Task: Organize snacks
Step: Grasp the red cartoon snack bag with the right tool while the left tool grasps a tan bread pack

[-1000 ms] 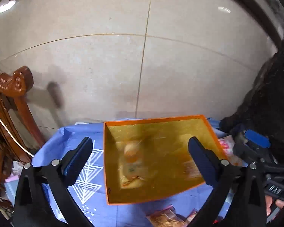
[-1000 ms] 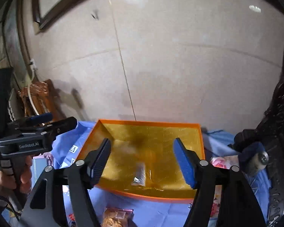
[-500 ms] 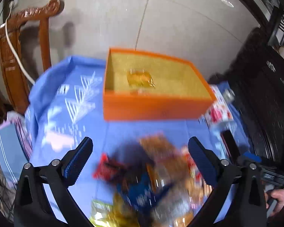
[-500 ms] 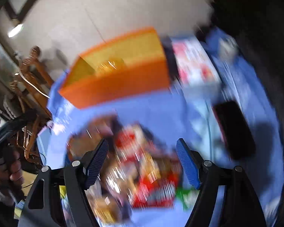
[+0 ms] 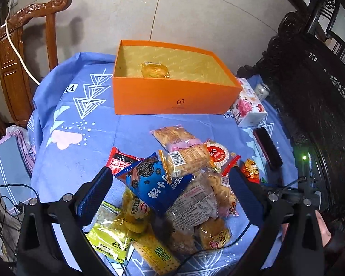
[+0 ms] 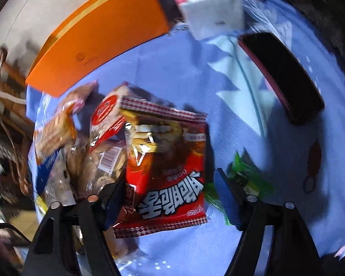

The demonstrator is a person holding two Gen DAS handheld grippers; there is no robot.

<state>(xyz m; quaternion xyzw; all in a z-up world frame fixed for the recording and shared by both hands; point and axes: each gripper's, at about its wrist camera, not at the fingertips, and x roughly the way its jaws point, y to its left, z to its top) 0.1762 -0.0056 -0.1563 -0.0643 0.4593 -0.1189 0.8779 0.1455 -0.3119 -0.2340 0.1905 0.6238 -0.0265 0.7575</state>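
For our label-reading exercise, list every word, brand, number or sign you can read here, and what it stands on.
"ect": blue tablecloth, beside the orange box.
Orange box front: emblem and print, too small to read.
Red packet: big white Korean lettering, upside down, not legible to me.
Blue packet: white Chinese characters, upside down, unclear.
Green packet: print too small.

One orange box [image 5: 172, 96], one tissue box [image 5: 249, 108], one phone [image 5: 266, 148].

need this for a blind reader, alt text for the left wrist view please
An open left gripper hovers over a heap of snack packets on a blue tablecloth. Behind the heap, an open orange box holds one wrapped snack.
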